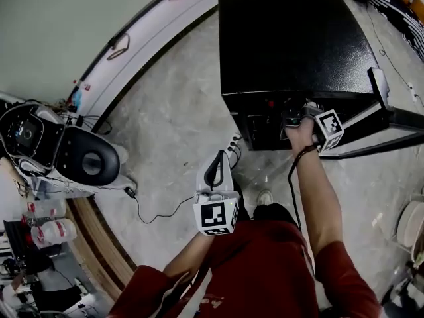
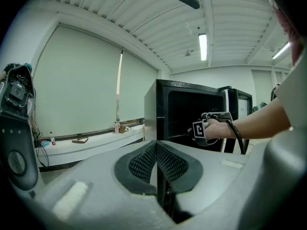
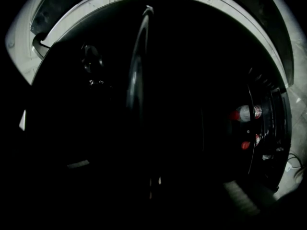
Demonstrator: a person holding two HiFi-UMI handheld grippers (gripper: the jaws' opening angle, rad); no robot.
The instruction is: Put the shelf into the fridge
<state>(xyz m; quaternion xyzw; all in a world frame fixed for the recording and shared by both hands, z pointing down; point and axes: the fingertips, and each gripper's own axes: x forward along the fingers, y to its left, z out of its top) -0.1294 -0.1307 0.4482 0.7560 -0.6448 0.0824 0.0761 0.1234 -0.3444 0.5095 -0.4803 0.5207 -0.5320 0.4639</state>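
1. The thin, pale-edged flat shelf [image 3: 135,75] stands edge-on inside the boxy black fridge [image 1: 291,45]. In the right gripper view it runs straight ahead of the jaws and up toward the top of the cavity.
2. The right gripper [image 1: 295,119] reaches into the fridge's open front at arm's length. Its jaws are closed down to almost nothing. The cavity is too dark to tell whether they pinch the shelf's near edge or only sit next to it.
3. The left gripper [image 1: 220,158] is held back from the fridge, close to the person's body. Its ribbed pads [image 2: 144,159] meet along the middle line with nothing between them.
4. The fridge stands on a mottled grey stone floor [image 1: 172,118], and its black door [image 1: 391,114] is swung open to the fridge's right.
5. Two red-capped bottles [image 3: 248,113] sit in the door rack on the fridge's right side.
6. A white power strip [image 1: 233,144] lies on the floor at the fridge's front left corner.
7. A long white ledge [image 1: 146,28] runs along the wall well to the fridge's left. A black-and-white machine [image 1: 79,154] stands farther out on that side.
8. Bare floor lies between the fridge's front and the person.
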